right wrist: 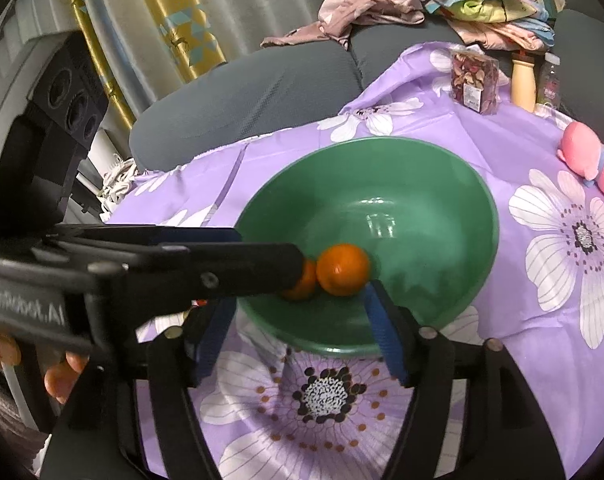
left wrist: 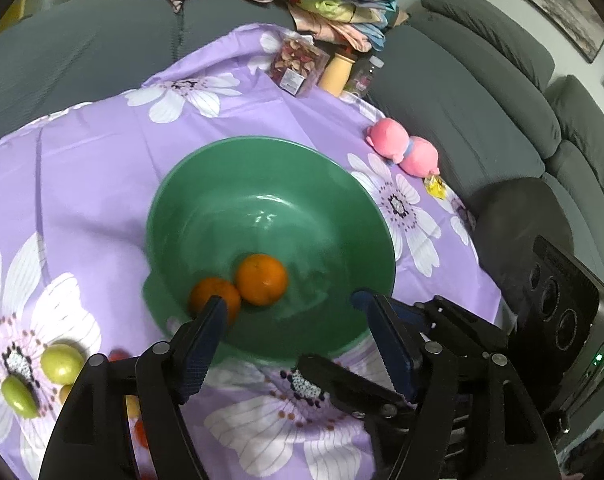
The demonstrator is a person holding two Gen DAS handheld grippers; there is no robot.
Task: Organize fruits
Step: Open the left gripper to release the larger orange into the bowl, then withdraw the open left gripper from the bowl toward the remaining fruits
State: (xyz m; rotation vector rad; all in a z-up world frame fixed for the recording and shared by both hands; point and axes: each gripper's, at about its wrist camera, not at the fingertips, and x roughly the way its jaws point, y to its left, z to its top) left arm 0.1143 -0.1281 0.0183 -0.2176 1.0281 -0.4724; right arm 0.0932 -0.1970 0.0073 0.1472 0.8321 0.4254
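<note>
A green bowl (left wrist: 206,184) stands on the purple flowered cloth and holds two oranges (left wrist: 262,278), touching each other. It also shows in the right wrist view (right wrist: 441,176), with one orange (right wrist: 341,274) clear and the other partly hidden behind the left gripper. My left gripper (left wrist: 290,304) is open and empty over the bowl's near rim. My right gripper (right wrist: 298,300) is open and empty at the same rim. Two green fruits (left wrist: 62,362) and bits of red and orange fruit lie on the cloth at the left, partly hidden by my left gripper.
A pink plush toy (left wrist: 403,148), a bag of dried flowers (left wrist: 298,64), a wooden grinder (left wrist: 337,72) and a small bottle (left wrist: 363,74) stand at the cloth's far edge. A grey sofa (left wrist: 481,92) with piled clothes surrounds the table.
</note>
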